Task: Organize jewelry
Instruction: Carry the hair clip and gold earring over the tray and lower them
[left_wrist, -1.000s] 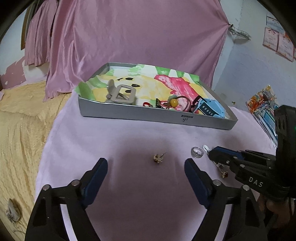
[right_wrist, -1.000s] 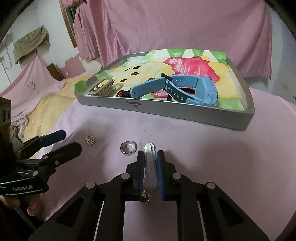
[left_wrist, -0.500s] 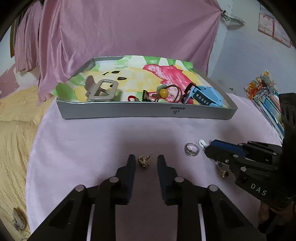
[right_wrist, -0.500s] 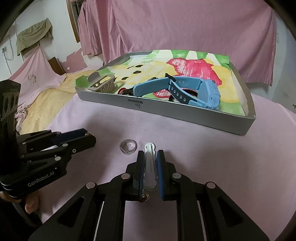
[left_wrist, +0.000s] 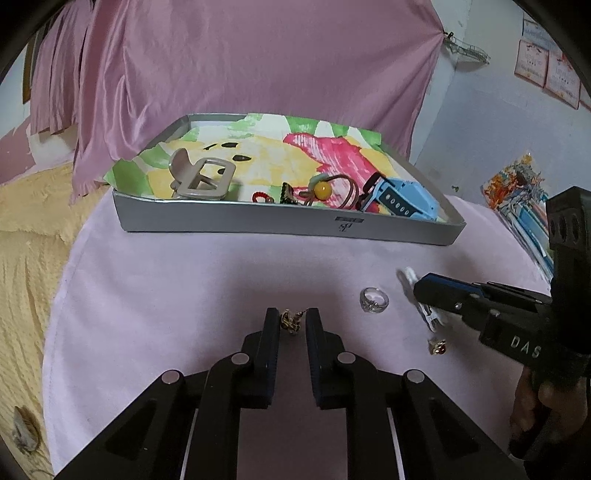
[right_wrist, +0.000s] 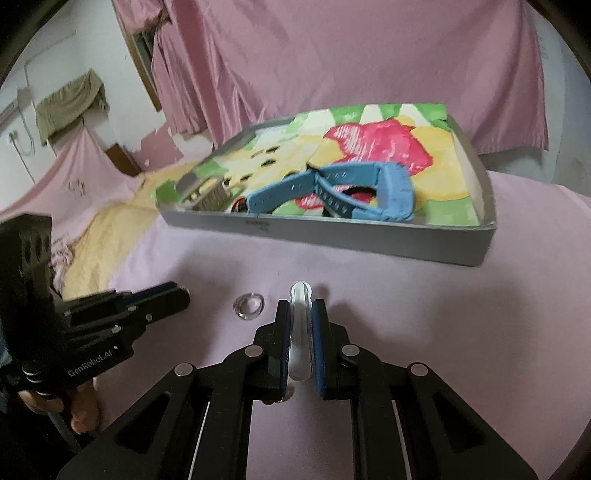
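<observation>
A small gold earring (left_wrist: 291, 320) lies on the pink cloth between the fingertips of my left gripper (left_wrist: 292, 325), whose jaws are closing, with the pads against it. My right gripper (right_wrist: 300, 325) is shut on a white clip (right_wrist: 301, 332), which pokes out past the fingers. In the left wrist view the white clip (left_wrist: 417, 295) sticks out of the right gripper (left_wrist: 421, 291), with a small gold and red charm (left_wrist: 437, 347) below it. A silver ring (left_wrist: 373, 300) (right_wrist: 248, 305) rests on the cloth between the two grippers. The left gripper (right_wrist: 177, 295) reaches in from the left.
A grey tray (left_wrist: 258, 221) (right_wrist: 332, 240) lined with bright paper sits at the back, holding a blue watch (left_wrist: 399, 203) (right_wrist: 332, 188), a beige buckle clip (left_wrist: 201, 179) and a hair tie with a yellow bead (left_wrist: 322, 189). A yellow bedspread lies left, papers right.
My left jaws have come together from wide open around the gold earring. The right gripper has stayed shut on the white clip.
</observation>
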